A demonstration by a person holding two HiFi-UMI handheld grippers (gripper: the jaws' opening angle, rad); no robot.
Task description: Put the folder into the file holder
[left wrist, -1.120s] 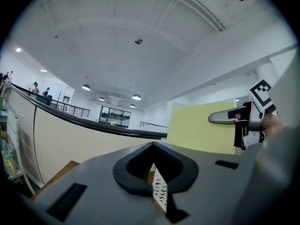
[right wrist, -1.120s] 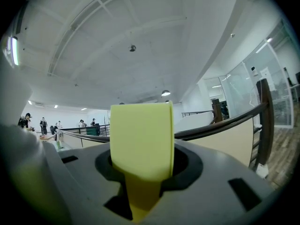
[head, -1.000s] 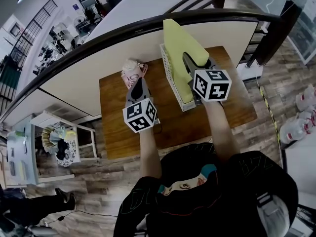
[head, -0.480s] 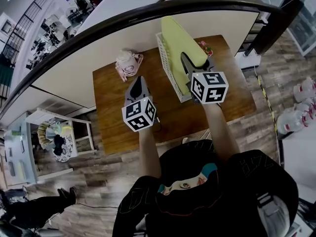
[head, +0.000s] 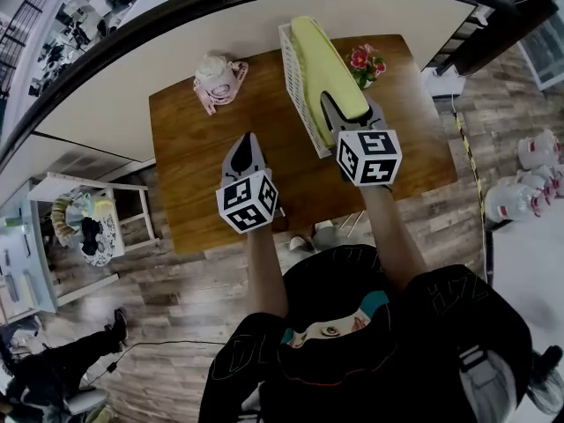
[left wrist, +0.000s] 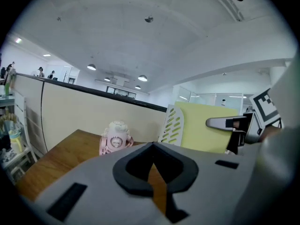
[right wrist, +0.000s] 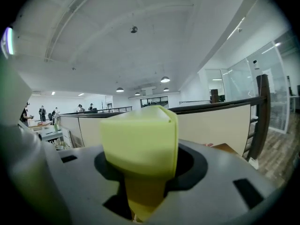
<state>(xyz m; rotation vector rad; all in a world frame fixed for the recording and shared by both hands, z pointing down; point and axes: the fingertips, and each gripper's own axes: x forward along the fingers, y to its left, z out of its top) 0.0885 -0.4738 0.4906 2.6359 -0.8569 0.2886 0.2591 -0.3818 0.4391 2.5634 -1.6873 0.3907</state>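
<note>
A yellow-green folder stands on edge in the white slotted file holder at the back right of the wooden table. My right gripper is on the folder's near end. In the right gripper view the folder fills the gap between the jaws, which are opening. My left gripper hovers over the table's middle, shut and empty, left of the holder. In the left gripper view the folder, the holder and the right gripper lie to the right.
A pink round-headed toy sits at the table's back left, also ahead in the left gripper view. A small pot of flowers stands right of the holder. A beige partition runs behind the table. A white rack stands on the floor at left.
The folder has come down from a steep tilt and sits lower in the holder. The right gripper followed it. The left gripper has stayed over the table's middle.
</note>
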